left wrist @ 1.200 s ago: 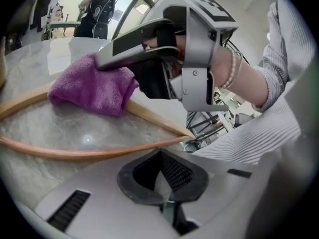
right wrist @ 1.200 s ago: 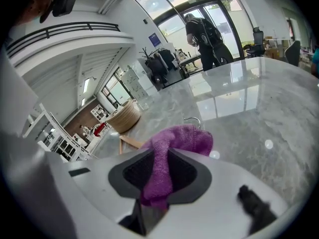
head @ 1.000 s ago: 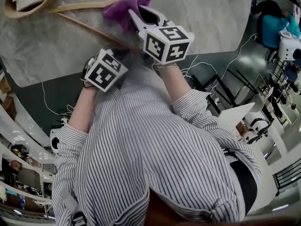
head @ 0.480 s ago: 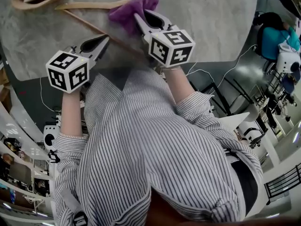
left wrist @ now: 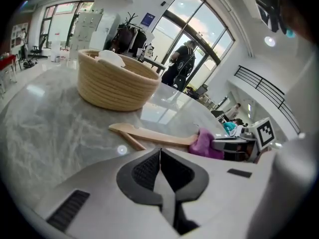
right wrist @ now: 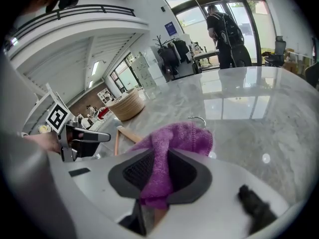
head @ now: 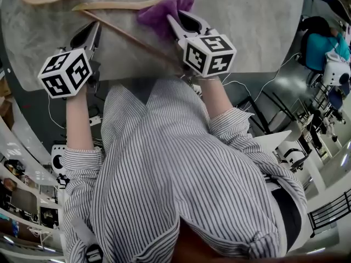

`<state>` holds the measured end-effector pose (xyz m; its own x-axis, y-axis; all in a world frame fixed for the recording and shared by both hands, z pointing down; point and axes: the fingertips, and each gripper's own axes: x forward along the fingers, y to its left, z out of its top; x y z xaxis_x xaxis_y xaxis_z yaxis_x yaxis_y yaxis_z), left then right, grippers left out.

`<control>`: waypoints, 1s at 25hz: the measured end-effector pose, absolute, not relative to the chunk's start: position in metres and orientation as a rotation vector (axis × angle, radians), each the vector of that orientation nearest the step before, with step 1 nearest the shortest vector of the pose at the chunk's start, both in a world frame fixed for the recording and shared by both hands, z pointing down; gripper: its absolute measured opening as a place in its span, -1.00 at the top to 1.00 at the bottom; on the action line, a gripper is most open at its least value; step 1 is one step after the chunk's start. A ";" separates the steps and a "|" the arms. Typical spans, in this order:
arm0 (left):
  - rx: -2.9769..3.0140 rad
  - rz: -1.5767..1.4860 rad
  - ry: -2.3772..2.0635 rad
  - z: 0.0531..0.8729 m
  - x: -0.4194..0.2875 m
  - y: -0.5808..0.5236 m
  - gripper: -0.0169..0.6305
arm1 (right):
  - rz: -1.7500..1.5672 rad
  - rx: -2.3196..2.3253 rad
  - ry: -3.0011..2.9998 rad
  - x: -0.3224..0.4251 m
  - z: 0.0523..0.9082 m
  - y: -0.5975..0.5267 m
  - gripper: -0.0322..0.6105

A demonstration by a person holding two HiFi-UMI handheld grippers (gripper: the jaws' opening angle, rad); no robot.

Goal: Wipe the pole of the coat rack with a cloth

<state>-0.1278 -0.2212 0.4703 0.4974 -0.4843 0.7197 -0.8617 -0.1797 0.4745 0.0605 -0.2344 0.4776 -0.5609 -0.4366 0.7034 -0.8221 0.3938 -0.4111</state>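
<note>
Head view, looking steeply down over a striped shirt (head: 164, 174) to a grey marble table (head: 252, 26).

- Wooden coat hanger (head: 109, 6) lies flat on the table in the upper left of the frame. Its straight bar runs diagonally down and right, passing under the right gripper.
- Purple cloth (head: 163, 12) sits bunched at top centre, over the hanger's right end. The right gripper view shows the metal hook (right wrist: 198, 118) poking out just behind the cloth.
- Right gripper (head: 175, 22): jaws clamped on a fold of the cloth, with purple fabric filling the gap between the pads. The rest of the cloth spills forward onto the hanger.
- Left gripper (head: 90, 34): at the left of the frame over the near table edge, jaws pressed together with nothing between them. Its tips point toward the hanger's left half, near it; in its own view the hanger lies just beyond the tips.
- Woven basket (left wrist: 114, 86) with something white inside stands beyond the hanger, at the far upper left corner of the head view.
</note>
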 end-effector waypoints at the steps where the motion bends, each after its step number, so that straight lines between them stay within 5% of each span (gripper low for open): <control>1: 1.831 0.535 -1.131 0.472 -0.129 -0.222 0.91 | 1.041 1.085 -2.162 0.061 0.477 -0.234 0.63; 12: 1.777 0.590 -1.147 0.485 -0.136 -0.228 0.89 | 1.000 1.158 -2.126 0.066 0.477 -0.233 0.63; 15: 1.754 0.587 -1.172 0.486 -0.140 -0.235 0.60 | 0.991 1.170 -2.121 0.067 0.477 -0.233 0.63; 25: 1.722 0.636 -1.197 0.488 -0.141 -0.238 0.51 | 0.968 1.193 -2.106 0.066 0.478 -0.232 0.63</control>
<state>-0.1411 -0.2382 0.4880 0.3950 -0.4428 0.8049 -0.9149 -0.1096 0.3886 0.0662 -0.2318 0.4776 -0.4709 -0.4990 0.7275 -0.8771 0.3536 -0.3251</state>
